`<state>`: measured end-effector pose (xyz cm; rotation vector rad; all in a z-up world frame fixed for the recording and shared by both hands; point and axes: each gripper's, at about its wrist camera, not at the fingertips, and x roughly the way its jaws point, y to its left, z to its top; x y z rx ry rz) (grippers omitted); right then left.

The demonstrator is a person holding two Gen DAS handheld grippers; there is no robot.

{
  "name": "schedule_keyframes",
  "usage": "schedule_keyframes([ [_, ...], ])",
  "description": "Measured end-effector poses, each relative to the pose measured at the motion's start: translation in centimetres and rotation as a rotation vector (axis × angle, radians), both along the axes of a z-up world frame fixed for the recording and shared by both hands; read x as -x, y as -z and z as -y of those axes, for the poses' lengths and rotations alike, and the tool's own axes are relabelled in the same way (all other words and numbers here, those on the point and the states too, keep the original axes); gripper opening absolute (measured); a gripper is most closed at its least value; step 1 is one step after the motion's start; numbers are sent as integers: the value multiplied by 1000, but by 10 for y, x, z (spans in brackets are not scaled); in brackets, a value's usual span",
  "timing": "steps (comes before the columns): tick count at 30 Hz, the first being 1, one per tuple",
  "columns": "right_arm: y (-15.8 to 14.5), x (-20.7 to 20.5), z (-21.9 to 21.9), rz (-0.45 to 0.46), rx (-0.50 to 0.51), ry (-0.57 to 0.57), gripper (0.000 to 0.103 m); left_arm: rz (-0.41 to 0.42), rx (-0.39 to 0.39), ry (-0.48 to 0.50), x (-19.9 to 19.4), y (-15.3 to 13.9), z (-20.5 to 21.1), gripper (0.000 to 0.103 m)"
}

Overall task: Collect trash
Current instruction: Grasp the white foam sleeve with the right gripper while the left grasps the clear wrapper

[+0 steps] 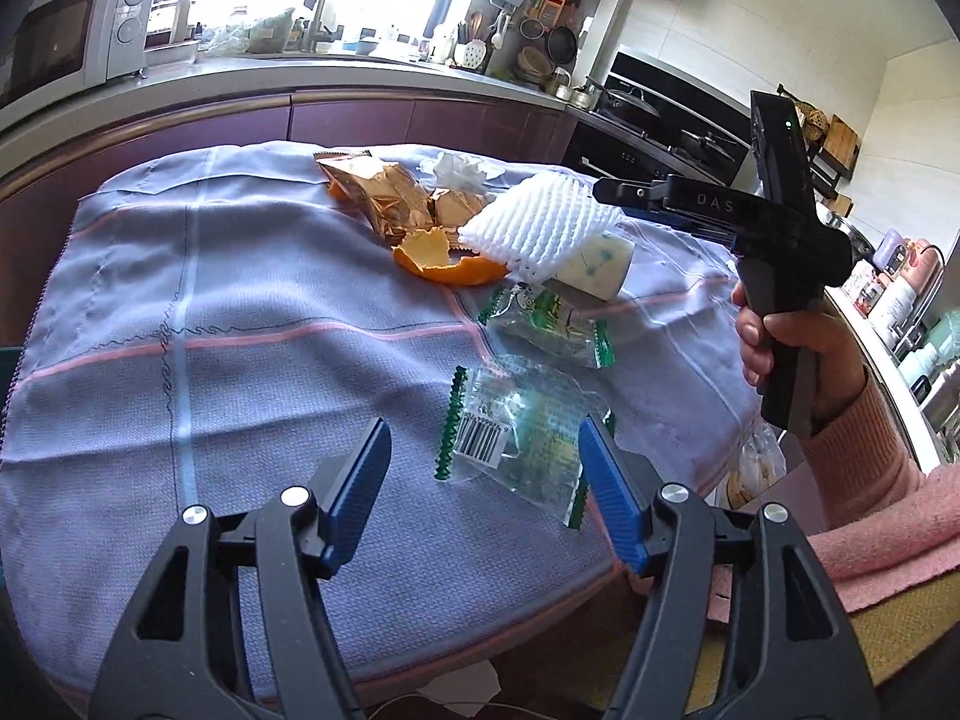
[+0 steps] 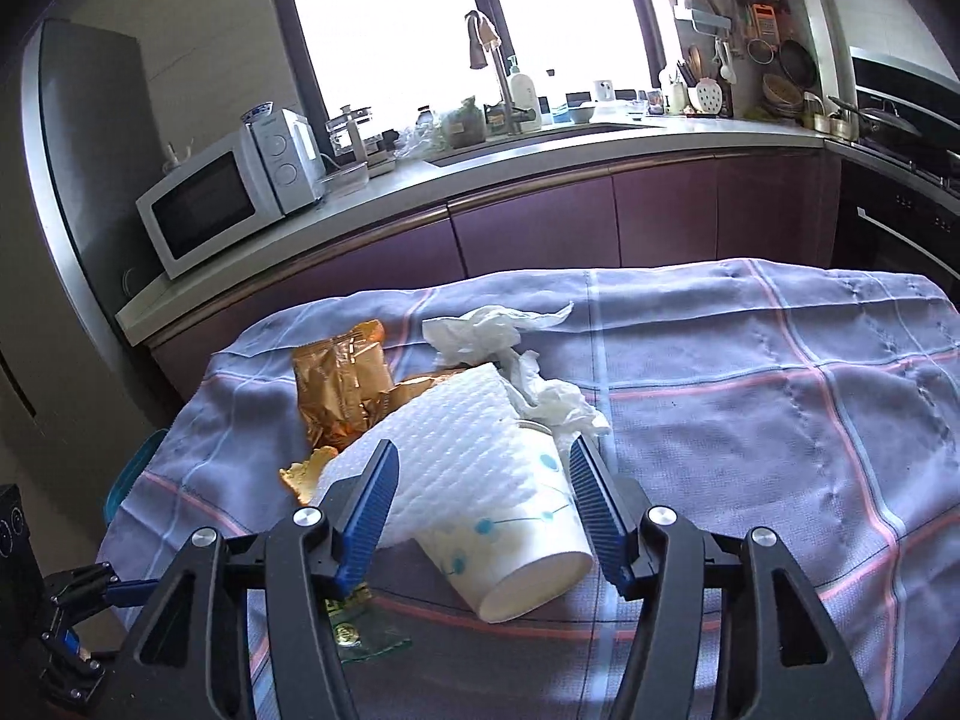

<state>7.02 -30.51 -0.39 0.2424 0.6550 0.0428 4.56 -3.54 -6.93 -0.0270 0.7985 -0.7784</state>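
Left gripper (image 1: 483,486) spread, nothing pinched, hovering over clear crinkly plastic wrapper with green zigzag edges and barcode label (image 1: 510,438) near the front edge of the lilac checked tablecloth (image 1: 240,360). Right gripper (image 2: 483,510) also spread, jaws either side of white paper cup with blue dot pattern (image 2: 516,546) lying on its side, not pressing it. White foam fruit net (image 2: 456,420) drapes over the cup, so closing may grab the net only, or squash the cup and make it roll off. The thin, flat wrapper may slip or the pads may snag cloth. Orange peel (image 1: 447,258), gold foil packet (image 1: 372,192), crumpled white tissue (image 2: 492,330) crowd nearby, could get dragged
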Motion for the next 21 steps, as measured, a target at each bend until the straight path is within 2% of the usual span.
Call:
schedule_keyframes([
  [4, 6, -7, 4, -12, -27, -18, 57, -41, 2, 7, -4, 8, 4, 63],
  [7, 6, -9, -1, -10, -31, -52, 55, -64, 10, 11, -6, 13, 7, 57],
  [10, 6, -10, -5, -16, -29, -78, 38, -93, 34, 13, -10, 18, 8, 53],
  [12, 6, -10, -6, -21, -34, -94, 25, -108, 44, 7, -12, 21, 7, 44],
  [15, 6, -7, -8, -19, -33, -107, 18, -121, 61, 4, -15, 22, 4, 33],
  [16, 6, -6, -9, -18, -33, -111, 17, -126, 69, 5, -15, 21, 4, 32],
  [18, 5, -5, -10, -15, -40, -125, 11, -128, 78, 7, -16, 21, 4, 22],
  [21, 2, -2, -14, -1, -44, -140, 11, -125, 88, 13, -17, 20, 5, 8],
])
